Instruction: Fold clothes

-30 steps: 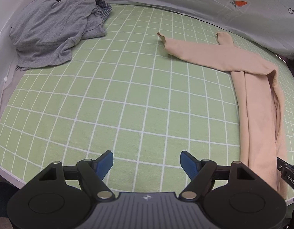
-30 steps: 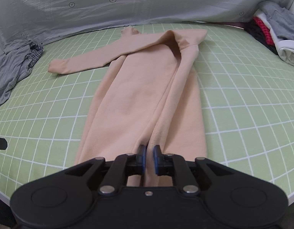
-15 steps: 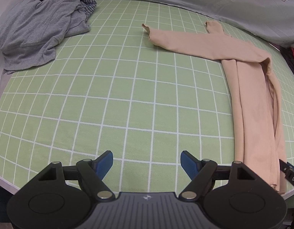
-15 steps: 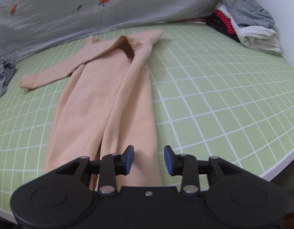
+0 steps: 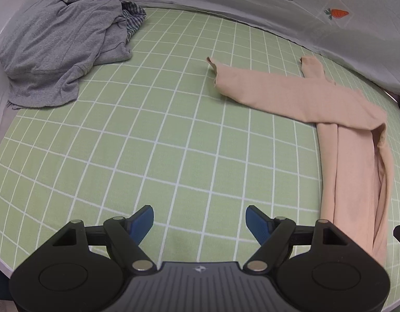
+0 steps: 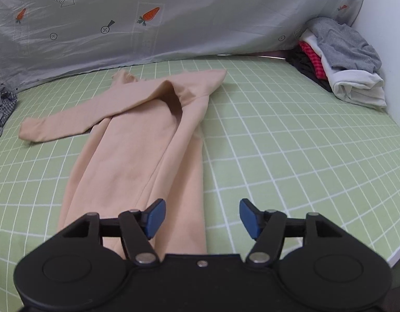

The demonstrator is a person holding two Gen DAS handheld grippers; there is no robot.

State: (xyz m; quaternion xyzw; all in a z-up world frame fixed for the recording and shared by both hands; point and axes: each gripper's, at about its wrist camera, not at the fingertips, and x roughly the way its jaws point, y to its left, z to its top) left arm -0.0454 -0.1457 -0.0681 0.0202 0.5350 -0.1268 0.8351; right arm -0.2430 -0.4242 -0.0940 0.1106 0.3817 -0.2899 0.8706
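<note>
While the green sheet spreads under you | beige top lies flat, sleeve crossed leftward | your left gripper gapes over bare sheet | your right gripper is opening, empty, beside the top's hem

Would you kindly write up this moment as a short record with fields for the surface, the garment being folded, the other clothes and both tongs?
surface: green checked sheet
garment in work: beige top, lying flat, body folded into a long narrow strip, one sleeve stretched sideways
unfolded clothes: grey heap at the far left corner
finished clothes: folded stack at the far right by the wall
backdrop: grey carrot-print cloth
left tongs: open, empty, over bare sheet
right tongs: opening, not gripping; the top's near end lies under the left finger
</note>
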